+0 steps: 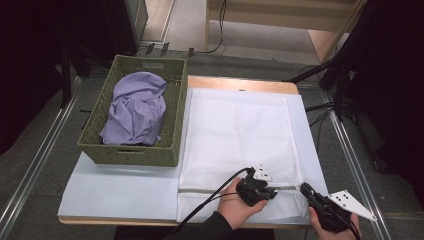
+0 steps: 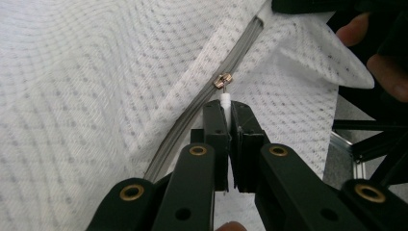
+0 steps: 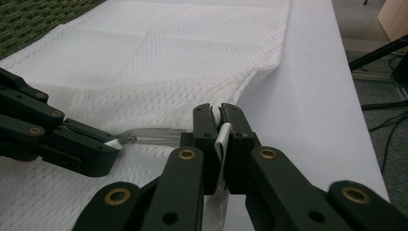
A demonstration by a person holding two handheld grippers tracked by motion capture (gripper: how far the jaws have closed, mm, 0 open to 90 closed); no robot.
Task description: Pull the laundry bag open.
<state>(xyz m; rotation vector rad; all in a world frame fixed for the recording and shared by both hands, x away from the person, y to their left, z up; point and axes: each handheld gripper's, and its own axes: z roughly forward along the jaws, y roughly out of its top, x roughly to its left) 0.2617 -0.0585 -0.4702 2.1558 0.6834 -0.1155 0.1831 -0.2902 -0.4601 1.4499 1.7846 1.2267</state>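
Your left gripper [image 2: 225, 113] was clamped shut on the white pull tab [image 2: 224, 100] of the small brass zip slider [image 2: 222, 80], and your right gripper [image 3: 220, 119] was pinched on the white mesh laundry bag's [image 1: 240, 130] corner edge, at the table's near right. To open it cleanly, you needed to hold that corner taut and draw the tab straight along the grey zipper [image 2: 202, 103]. The green woven basket [image 1: 172, 112] holding a crumpled lilac garment [image 1: 135, 107] sat beside the bag, clear of the zip line

One white mesh bag [image 1: 240, 135] is lying on the table, showing one zipper [image 2: 192, 113] with one slider [image 2: 222, 80]. One woven basket [image 1: 172, 120] is holding what looks like one lilac garment [image 1: 136, 107], though bunched folds could be hiding more. Two grippers are working.
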